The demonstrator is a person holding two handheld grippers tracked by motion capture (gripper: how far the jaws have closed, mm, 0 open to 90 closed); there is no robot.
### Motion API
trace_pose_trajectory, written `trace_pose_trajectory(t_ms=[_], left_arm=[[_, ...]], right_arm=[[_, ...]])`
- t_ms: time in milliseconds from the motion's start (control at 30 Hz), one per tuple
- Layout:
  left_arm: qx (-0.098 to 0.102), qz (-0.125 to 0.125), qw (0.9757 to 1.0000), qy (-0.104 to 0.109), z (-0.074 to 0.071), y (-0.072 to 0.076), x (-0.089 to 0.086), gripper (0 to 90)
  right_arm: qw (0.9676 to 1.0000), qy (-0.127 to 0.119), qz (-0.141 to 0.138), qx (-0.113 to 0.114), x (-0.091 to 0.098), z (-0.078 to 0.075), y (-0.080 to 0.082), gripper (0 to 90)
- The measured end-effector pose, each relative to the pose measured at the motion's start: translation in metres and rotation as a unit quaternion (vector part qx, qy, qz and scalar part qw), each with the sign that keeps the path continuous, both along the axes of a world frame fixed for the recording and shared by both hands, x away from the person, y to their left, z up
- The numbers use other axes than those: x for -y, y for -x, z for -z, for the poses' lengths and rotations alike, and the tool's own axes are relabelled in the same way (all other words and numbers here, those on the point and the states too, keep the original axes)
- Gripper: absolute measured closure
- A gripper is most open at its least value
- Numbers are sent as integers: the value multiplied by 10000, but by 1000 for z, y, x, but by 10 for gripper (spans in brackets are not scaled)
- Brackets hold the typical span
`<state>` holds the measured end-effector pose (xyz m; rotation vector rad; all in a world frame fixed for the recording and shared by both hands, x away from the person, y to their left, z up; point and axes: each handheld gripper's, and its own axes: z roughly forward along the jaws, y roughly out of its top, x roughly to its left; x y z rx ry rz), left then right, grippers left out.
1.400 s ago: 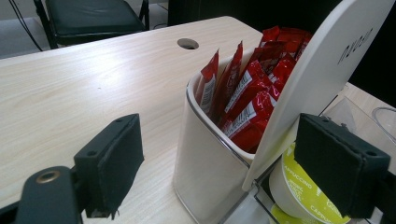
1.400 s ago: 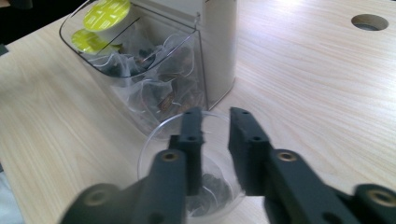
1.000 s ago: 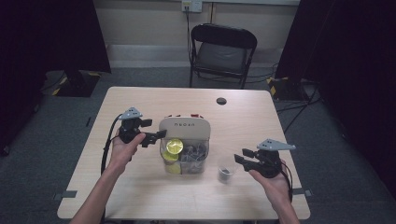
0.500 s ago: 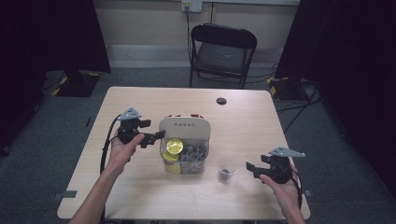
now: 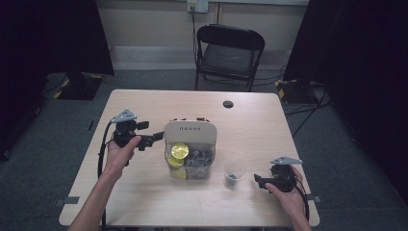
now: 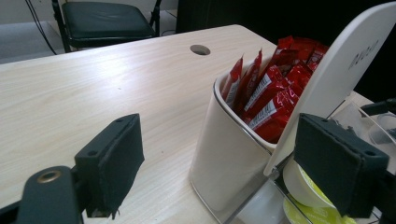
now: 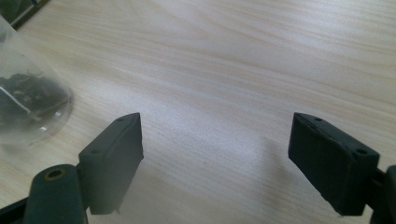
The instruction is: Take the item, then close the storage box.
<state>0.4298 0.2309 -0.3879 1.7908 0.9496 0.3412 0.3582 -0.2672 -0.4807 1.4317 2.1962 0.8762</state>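
clear plastic cup (image 5: 233, 174) of dark bits stands on the desk (image 5: 269, 130) beside the organiser (image 5: 189, 149), which the left gripper (image 5: 155, 139) straddles ungripped; the right gripper (image 5: 260, 181), jaws just opening wide and empty, could tip it

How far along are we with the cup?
Done: the cup, dark bits inside, stands by the box. In hand: right gripper beside it, jaws just opened, empty; left gripper jaws just closing around the box corner. Left: gripping the box, probably.
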Motion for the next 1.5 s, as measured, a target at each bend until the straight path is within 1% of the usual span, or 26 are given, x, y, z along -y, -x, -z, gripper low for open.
trace_pose_trajectory(t_ms=[33,67,100,167,200,300,333,400,433,467,533,567,600,633,667,700,733,800,900,1033,1067,1133,1333,1400,1433,1500], left_arm=[[-1,-8,10000,-19,0,0,-2,166],[-13,-40,10000,60,0,-2,-4,165],[-13,-40,10000,60,0,-2,-4,165],[-26,-118,9999,111,0,-3,-7,165],[-16,-126,9999,78,0,-4,-7,165],[-4,-130,9999,102,0,-5,-7,165],[-15,-158,9998,106,-1,-5,-7,165],[0,-154,9997,182,-2,-6,-4,166],[0,-154,9997,182,-2,-6,-4,169],[8,-151,9998,161,-5,-8,-2,170],[13,-147,9998,164,-6,-8,-1,170],[43,-151,9996,215,-7,-9,0,170],[62,-132,9998,170,-11,-11,3,170],[62,-132,9998,170,-11,-11,3,175],[129,-183,9997,113,-12,-11,5,188],[126,-228,9996,125,-13,-11,5,188],[95,-217,9996,175,-12,-12,5,188],[42,-194,9995,230,-11,-13,5,188],[42,-201,9995,237,-12,-15,5,187],[62,-171,9994,293,-18,-20,9,185],[80,-147,9995,284,-21,-22,11,185],[89,-126,9995,281,-22,-23,14,186],[36,-91,9994,328,-22,-24,15,192],[21,-43,9992,400,-22,-25,15,192],[14,-30,9994,347,-22,-24,15,192],[17,-8,9995,329,-21,-23,16,191]], right_arm=[[10000,10,1,-14,0,1,-1,176],[10000,71,40,-7,0,2,-2,171],[10000,71,40,-7,0,2,-2,171],[9999,105,74,-9,0,3,-3,172],[9999,94,98,-44,1,5,-4,169],[9998,125,122,-80,1,8,-3,166],[9998,141,104,-42,1,10,-3,160],[9997,202,130,52,-1,12,-1,149],[9997,202,130,52,-1,12,-1,149],[9996,164,171,145,-2,14,-1,137],[9995,121,214,186,-3,15,0,134],[9993,87,242,283,-3,16,2,130],[9991,58,248,326,-3,17,2,130],[9991,58,248,326,-3,17,2,130],[9990,53,237,366,-3,18,3,129],[9989,37,243,395,-3,19,3,128],[9987,16,231,454,-2,20,4,126],[9987,16,230,454,-2,20,4,126],[9987,16,232,455,-2,20,4,126],[9987,17,231,454,-2,20,4,126],[9987,16,233,454,-2,20,4,126],[9987,17,232,455,-2,20,4,126],[9987,17,233,454,-2,20,4,126],[9987,17,233,454,-2,20,4,126],[9987,12,233,449,-3,20,4,124],[9987,9,240,447,-3,20,4,123]])
